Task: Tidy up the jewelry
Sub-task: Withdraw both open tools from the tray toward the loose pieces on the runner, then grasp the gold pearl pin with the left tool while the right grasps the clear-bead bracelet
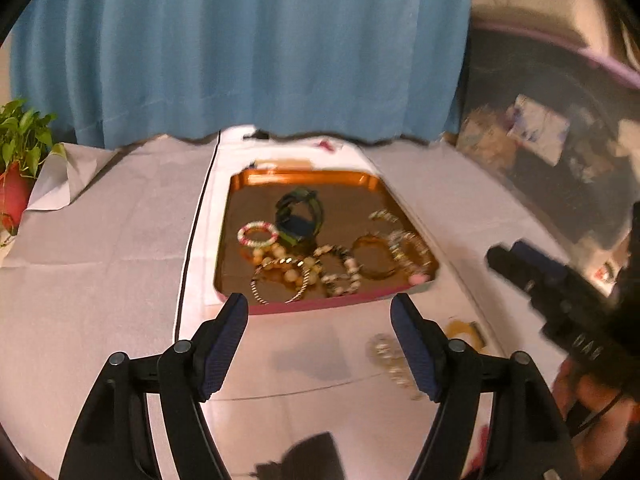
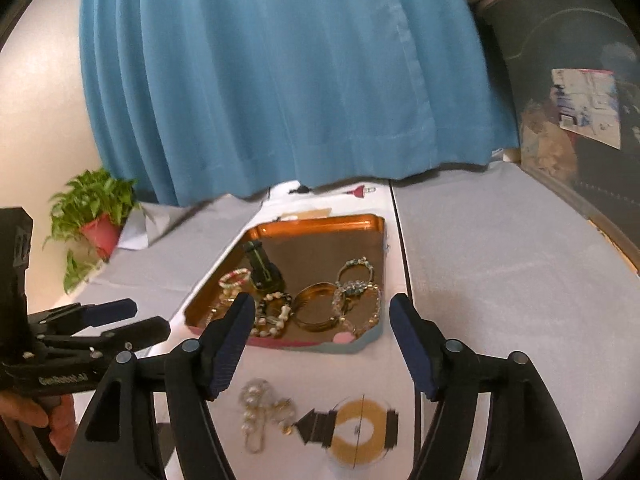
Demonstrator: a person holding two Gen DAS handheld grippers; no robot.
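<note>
Nearest the lenses, both pairs of tongs are hanging spread wide and pinching nothing: the left tongs [image 1: 319, 307] are hovering over the white cloth just short of the tray's near rim, and the right tongs [image 2: 322, 307] are hovering over the same near stretch of the counter [image 2: 500, 264]. Below the right tongs a pearl bracelet [image 2: 258, 410] is lying loose on the cloth, outside the tray, just beside a printed gold-and-black lantern motif [image 2: 354, 428]; in the left wrist view the same bracelet is showing only as a pale smear partly hidden behind the right-hand finger. The right tongs are appearing in that view too, blurred and cut off by the frame edge, with part of a hand beneath.

Further on, the orange tray [image 2: 360, 220] is sitting along the middle strip of the counter, its near wall pink. The jewelry is crowding the tray's near half: a pink-and-white beaded bracelet [image 1: 258, 233], a dark watch [image 1: 298, 216] standing on its strap behind it, a plain gold bangle [image 2: 318, 306], and a tangle of beaded and chain bracelets whose separate pieces are hard to tell apart. The left finger of each pair is covering part of that pile.

At the far edge a blue curtain [image 1: 248, 48] is hanging, and a potted plant [image 2: 98, 216] is standing at the far left corner, partly cut off in the left view.
</note>
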